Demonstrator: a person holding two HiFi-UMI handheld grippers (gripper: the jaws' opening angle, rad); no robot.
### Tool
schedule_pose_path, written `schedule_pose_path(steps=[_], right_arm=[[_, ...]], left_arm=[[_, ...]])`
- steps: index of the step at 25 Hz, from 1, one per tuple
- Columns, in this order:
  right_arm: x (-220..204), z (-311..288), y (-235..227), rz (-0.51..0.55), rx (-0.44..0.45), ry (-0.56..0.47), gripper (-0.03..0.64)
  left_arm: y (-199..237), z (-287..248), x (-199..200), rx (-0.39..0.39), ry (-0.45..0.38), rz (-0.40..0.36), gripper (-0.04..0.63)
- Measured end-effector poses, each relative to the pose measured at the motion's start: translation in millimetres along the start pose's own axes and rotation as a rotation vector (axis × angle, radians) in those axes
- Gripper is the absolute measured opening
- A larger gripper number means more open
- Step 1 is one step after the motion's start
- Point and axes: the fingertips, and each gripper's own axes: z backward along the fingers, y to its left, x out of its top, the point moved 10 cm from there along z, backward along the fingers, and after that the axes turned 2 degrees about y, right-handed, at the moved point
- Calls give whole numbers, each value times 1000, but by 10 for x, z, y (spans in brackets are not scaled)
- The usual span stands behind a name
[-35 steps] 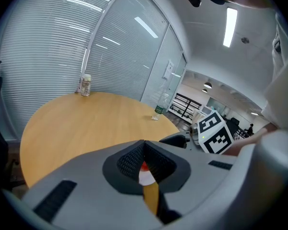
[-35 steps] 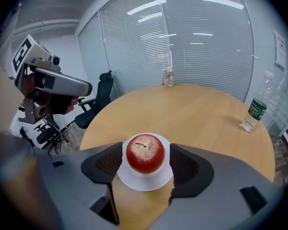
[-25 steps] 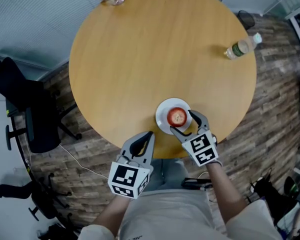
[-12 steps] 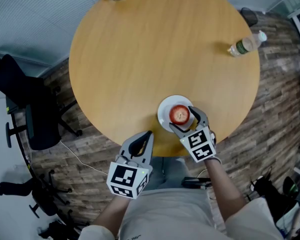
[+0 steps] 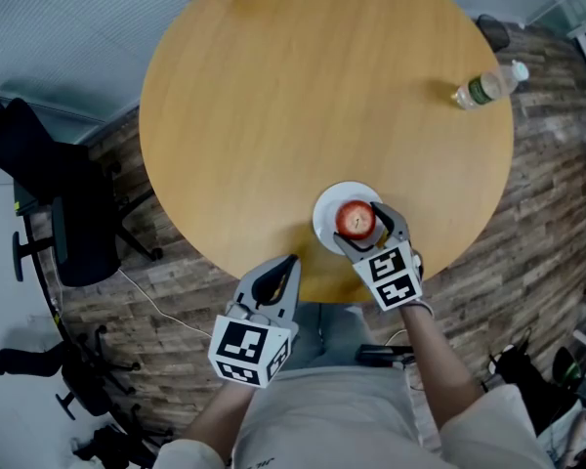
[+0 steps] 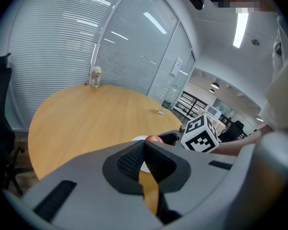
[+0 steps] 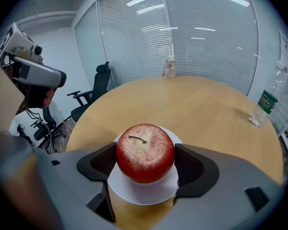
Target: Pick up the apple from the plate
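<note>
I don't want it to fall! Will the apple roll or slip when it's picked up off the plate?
The apple is round and looks smooth, so it may slip if squeezed lightly. It looks firm, so it probably won't squash. Nudged, it could roll off the shallow plate.

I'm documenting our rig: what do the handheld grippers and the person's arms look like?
Both the left gripper and right gripper are grey, with broad jaws lined by black textured pads. Each carries a white cube with black square markers. The person wears a light short-sleeved shirt.
</note>
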Motion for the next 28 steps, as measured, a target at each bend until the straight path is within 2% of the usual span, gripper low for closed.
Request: schedule_pose_path(steps=[9, 15, 28], right_arm=[[56, 96, 27, 8, 1, -27, 383], [199, 348, 66, -30, 21, -87, 385], [277, 1089, 191, -61, -56, -183, 385]], left_arm=[[-38, 47, 8, -2, -9, -9, 3], [-119, 118, 79, -14, -36, -35, 3], [-310, 428, 163, -31, -114, -102, 3]])
